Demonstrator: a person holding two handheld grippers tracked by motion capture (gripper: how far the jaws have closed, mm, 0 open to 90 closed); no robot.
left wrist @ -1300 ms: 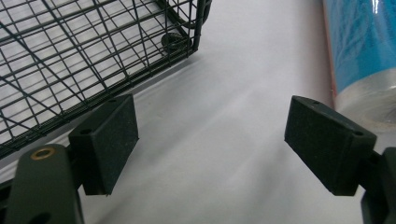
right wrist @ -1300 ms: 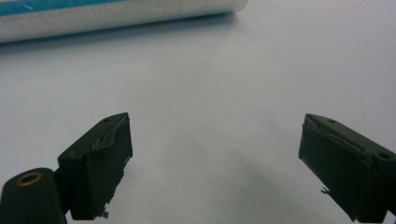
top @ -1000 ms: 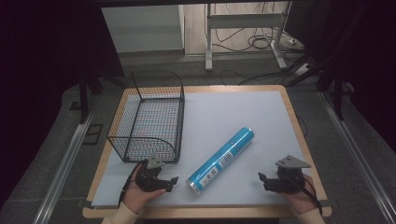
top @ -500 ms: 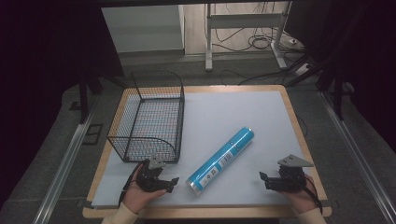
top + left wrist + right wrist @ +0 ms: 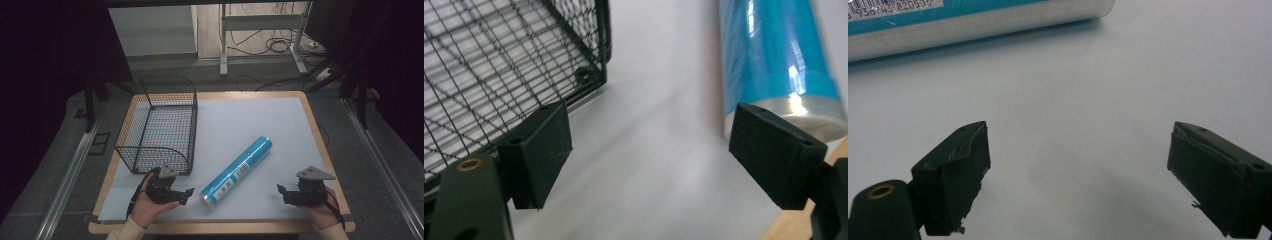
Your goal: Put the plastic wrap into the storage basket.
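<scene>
Blue, glossy and stiff: 1 long tube [image 5: 237,172] lying diagonally mid-table on the pale mat [image 5: 250,120], near end silver-capped, far end pointing up and right. Probably light for its length, hard-walled, slick on the printed film, and prone to rolling. Best taken across the round body near the middle, by the white label, not at the capped end where a pinch could slip off.

Black wire basket [image 5: 160,122] standing to the left, just beside the tube's near end but apart from it.

Left gripper [image 5: 186,192] near the basket's near corner, jaws spread wide, holding nothing, tube end just past 1 fingertip [image 5: 776,152]. Right gripper [image 5: 281,191] at the near right, well apart from the tube, jaws likewise wide apart over bare mat, touching nothing.
</scene>
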